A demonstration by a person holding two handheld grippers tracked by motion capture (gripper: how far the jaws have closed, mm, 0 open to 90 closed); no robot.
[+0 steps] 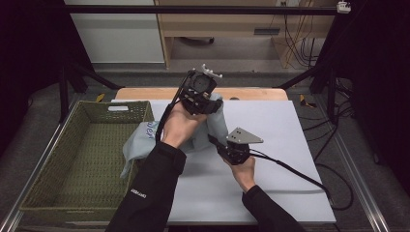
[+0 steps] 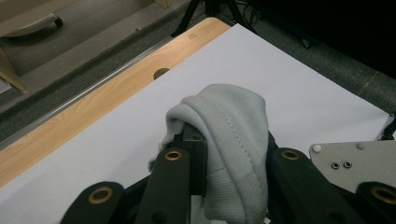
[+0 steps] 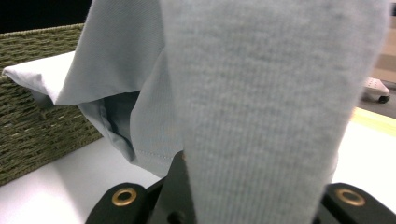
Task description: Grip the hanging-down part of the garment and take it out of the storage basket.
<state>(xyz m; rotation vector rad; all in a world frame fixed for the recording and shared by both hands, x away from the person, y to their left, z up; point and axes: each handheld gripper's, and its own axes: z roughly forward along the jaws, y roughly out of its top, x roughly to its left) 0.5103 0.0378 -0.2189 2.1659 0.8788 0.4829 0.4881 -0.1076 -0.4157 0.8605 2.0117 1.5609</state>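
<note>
Pale blue-grey garment (image 1: 212, 126), fine ribbed knit, lighter stitched seam along the hem, faint blue print on the part by the basket. Olive-green woven basket (image 1: 58, 159), small white tag on its far rim. White sheet (image 1: 270, 145) over a light wood table (image 1: 145, 93). Black left gripper (image 1: 209, 104) with brass-coloured rivets; black right gripper (image 1: 215, 142) under a grey plate. Black sleeves (image 1: 150, 193), small white lettering on the left one.

Count on table
One pale blue garment (image 1: 212, 126) between both sets of fingers; two grippers; one woven basket (image 1: 77, 159) left of them
</note>
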